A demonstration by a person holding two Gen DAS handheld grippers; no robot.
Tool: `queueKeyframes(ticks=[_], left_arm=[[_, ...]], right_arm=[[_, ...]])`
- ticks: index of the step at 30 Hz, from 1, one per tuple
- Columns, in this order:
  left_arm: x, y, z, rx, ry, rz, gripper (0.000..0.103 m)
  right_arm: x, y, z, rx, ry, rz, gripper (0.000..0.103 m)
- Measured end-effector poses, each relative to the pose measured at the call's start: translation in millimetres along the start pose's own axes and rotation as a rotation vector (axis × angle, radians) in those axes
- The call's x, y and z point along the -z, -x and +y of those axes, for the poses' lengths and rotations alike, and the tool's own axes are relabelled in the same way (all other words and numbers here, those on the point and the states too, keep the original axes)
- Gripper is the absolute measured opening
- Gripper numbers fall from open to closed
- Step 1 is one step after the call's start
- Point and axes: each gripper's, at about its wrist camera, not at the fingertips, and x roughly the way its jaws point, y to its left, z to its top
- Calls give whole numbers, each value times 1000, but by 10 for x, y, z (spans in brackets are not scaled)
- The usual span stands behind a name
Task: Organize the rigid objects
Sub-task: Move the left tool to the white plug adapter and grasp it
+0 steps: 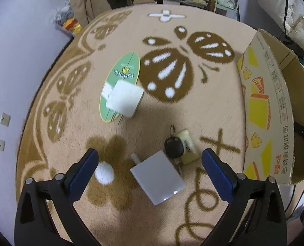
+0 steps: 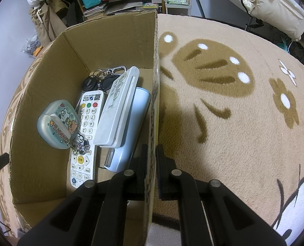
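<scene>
From the left wrist we look down on the beige patterned blanket (image 1: pixel 213 106), and our left gripper (image 1: pixel 150 164) hangs released, blue pads spread wide on either side of a flat white adapter (image 1: pixel 158 180) with nothing clasped. Just beyond it sit a black key fob (image 1: pixel 174 146) touching a cream-coloured block (image 1: pixel 190 145). Farther out a second white charger (image 1: pixel 125 98), blurred, lies on top of a green oval card (image 1: pixel 120 86). At the right edge we catch only the printed outer wall of the cardboard box (image 1: pixel 262 102).

The right wrist gives us what that view hides: the inside of the box. Our right gripper (image 2: pixel 151 155) is clenched on the box's near wall, one finger inside, one outside. On the box floor we see a white remote with coloured buttons (image 2: pixel 85 127), a second white remote (image 2: pixel 119 104) leaning over a pale blue bottle (image 2: pixel 131 127), a translucent cartoon case (image 2: pixel 56 123) resting at the left with a charm trailing onto the remote, and black key fobs on rings (image 2: pixel 102 80) at the far end. The loose items on the blanket do not show from this side
</scene>
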Motion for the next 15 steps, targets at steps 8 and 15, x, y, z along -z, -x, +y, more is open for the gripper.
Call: queueKeyframes(ticks=[8,15], left_arm=[[92,-251,110,54,37,95,99],[152,-428,152,77,69,166,89]], right_arm=[[0,0,2,-1,-1,0,8],[7,-3,4,1,2,0,8]])
